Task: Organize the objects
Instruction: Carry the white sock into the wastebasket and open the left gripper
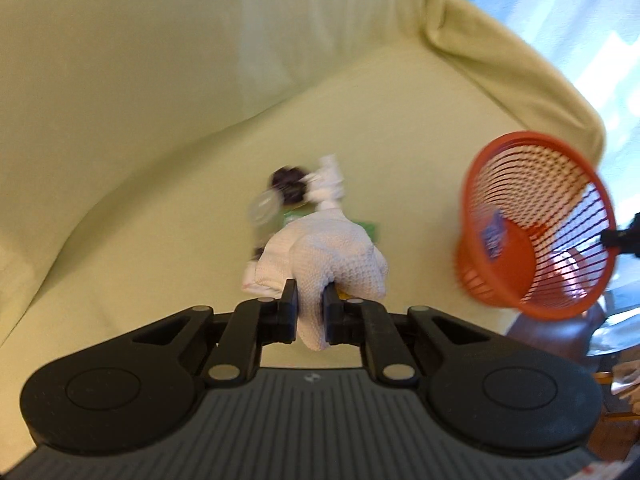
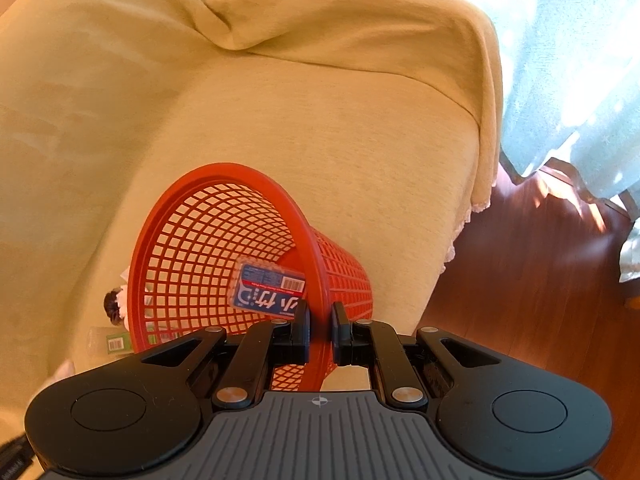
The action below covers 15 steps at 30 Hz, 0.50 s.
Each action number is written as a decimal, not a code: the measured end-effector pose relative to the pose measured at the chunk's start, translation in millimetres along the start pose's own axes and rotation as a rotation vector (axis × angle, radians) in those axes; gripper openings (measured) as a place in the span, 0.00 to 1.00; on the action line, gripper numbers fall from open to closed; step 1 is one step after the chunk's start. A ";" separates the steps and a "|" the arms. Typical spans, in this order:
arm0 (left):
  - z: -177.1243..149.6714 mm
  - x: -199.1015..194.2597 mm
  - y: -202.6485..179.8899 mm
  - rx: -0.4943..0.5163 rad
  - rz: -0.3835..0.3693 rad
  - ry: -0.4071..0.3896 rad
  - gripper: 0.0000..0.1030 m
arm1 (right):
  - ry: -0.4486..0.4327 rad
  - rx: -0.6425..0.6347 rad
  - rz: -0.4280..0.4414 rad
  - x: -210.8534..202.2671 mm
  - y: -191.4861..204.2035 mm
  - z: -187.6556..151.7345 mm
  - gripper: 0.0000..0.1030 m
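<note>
White knitted cloth (image 1: pixel 332 256) is pinched in the left tongs (image 1: pixel 311 316) above the yellow-covered sofa (image 1: pixel 160 120). The red mesh basket (image 2: pixel 224 256) is gripped by its rim in the right tongs (image 2: pixel 320 332), tilted, a blue packet (image 2: pixel 268 288) inside. Small blurred items (image 1: pixel 292 188) lie beyond the cloth.

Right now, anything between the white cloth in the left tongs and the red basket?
Nothing. In the left wrist view only bare yellow-green sofa cover separates the white cloth, clamped in the left tongs, from the red basket.
</note>
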<state>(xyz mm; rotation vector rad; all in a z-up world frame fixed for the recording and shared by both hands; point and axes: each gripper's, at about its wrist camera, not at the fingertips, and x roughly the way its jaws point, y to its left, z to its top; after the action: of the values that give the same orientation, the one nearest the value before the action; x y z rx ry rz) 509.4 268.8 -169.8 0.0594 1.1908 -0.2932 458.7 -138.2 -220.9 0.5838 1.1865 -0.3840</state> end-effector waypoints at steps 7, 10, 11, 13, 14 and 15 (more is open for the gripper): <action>14.3 -11.4 -57.9 0.036 -0.062 -0.005 0.09 | 0.029 -0.045 0.025 2.8 -3.2 4.5 0.06; 17.2 -10.8 -76.7 0.046 -0.082 0.007 0.09 | 0.033 -0.078 0.034 3.6 0.2 5.1 0.06; 17.0 -13.4 -83.4 0.051 -0.088 0.011 0.09 | 0.034 -0.091 0.036 3.7 1.1 5.4 0.06; 16.9 -13.1 -94.8 0.059 -0.094 0.028 0.09 | 0.034 -0.113 0.039 4.3 3.0 5.8 0.06; 17.1 -12.6 -100.2 0.061 -0.095 0.035 0.09 | 0.033 -0.121 0.041 4.6 3.0 5.7 0.06; 17.4 -11.5 -105.0 0.063 -0.096 0.039 0.09 | 0.033 -0.130 0.041 4.9 3.3 5.8 0.06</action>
<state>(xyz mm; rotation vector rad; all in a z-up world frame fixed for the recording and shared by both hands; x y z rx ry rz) 494.4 166.6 -141.3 0.0629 1.2255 -0.4160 466.6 -139.0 -223.3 0.5023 1.2199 -0.2613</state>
